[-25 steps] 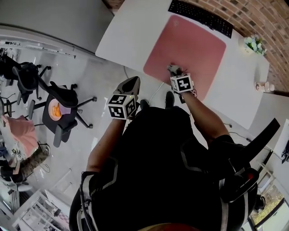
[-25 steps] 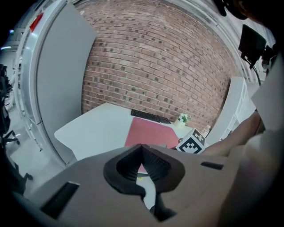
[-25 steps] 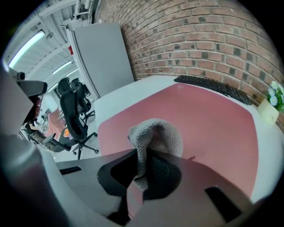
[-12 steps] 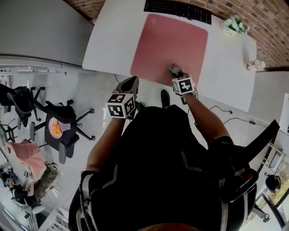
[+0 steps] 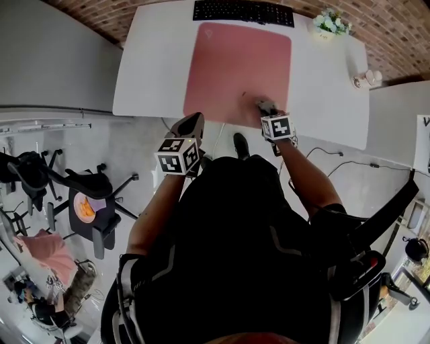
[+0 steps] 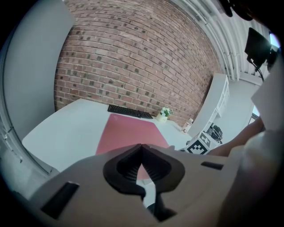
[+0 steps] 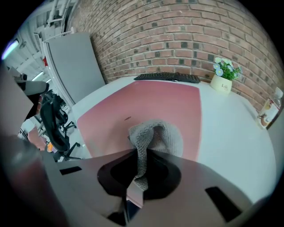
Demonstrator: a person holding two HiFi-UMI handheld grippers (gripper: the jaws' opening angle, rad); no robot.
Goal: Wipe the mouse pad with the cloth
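A large pink mouse pad [image 5: 238, 64] [image 7: 146, 106] [image 6: 128, 133] lies on the white desk [image 5: 148, 74]. A grey knitted cloth [image 7: 153, 135] [image 5: 265, 106] rests on the pad's near right part, pinched between the jaws of my right gripper [image 7: 141, 157] [image 5: 267, 111]. My left gripper [image 5: 189, 124] [image 6: 142, 162] hangs off the desk's near edge, over the floor, with its jaws closed together and nothing in them.
A black keyboard [image 5: 243, 12] [image 7: 166, 77] lies along the pad's far edge by the brick wall. A small potted plant [image 5: 328, 24] [image 7: 224, 75] and a small bottle [image 5: 366, 79] stand on the desk's right side. Office chairs [image 5: 87, 195] stand on the floor at left.
The right gripper with the cloth has stayed near the pad's near right part, shifting slightly toward the edge. The head view has swung, so the desk sits more squarely. The left gripper stays shut off the desk.
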